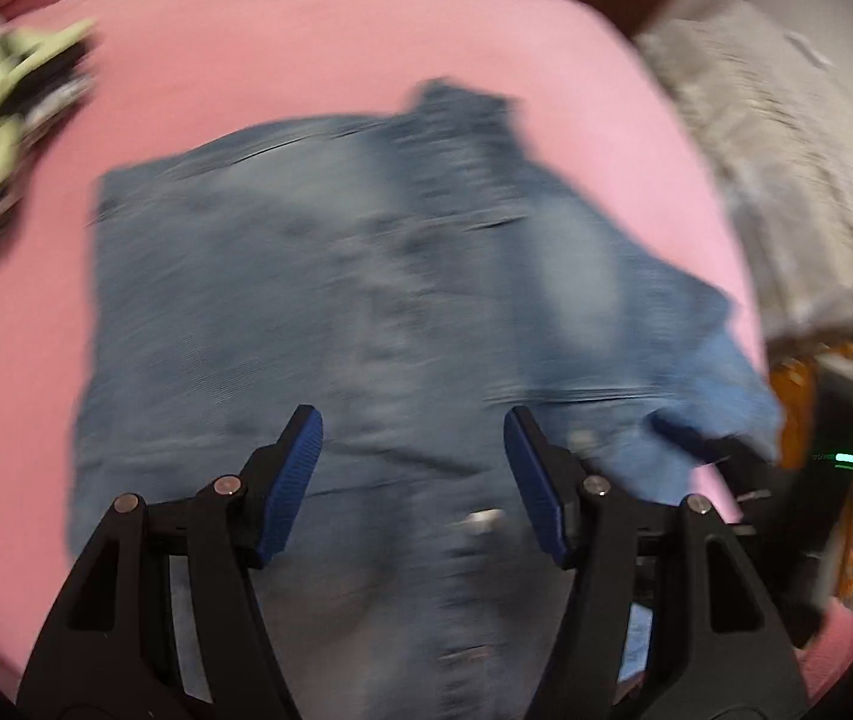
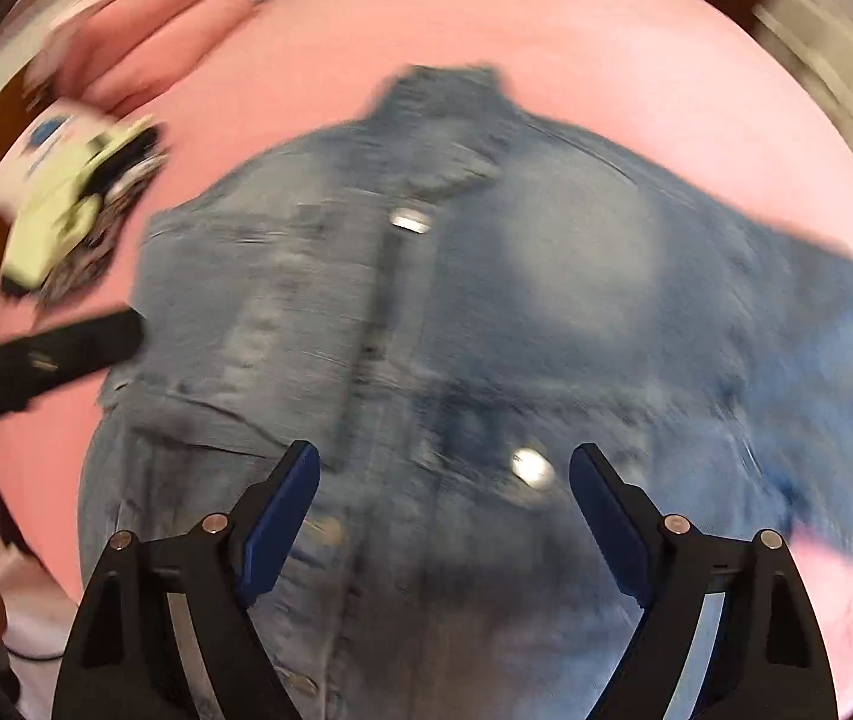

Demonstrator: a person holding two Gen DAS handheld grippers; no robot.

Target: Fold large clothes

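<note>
Denim jacket (image 2: 486, 312) flat on pink bedsheet (image 2: 606, 48) — collar away from camera

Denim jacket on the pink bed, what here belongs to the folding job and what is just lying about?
Part of the job:
- denim jacket, spread on the pink bed sheet
- left hand-held gripper, open
- right hand-held gripper, open

Lying about:
- pale green and black patterned bundle, off the jacket's side
- grey blanket beyond the bed

Denim jacket (image 2: 486, 312) on pink bedsheet (image 2: 636, 60)
</note>
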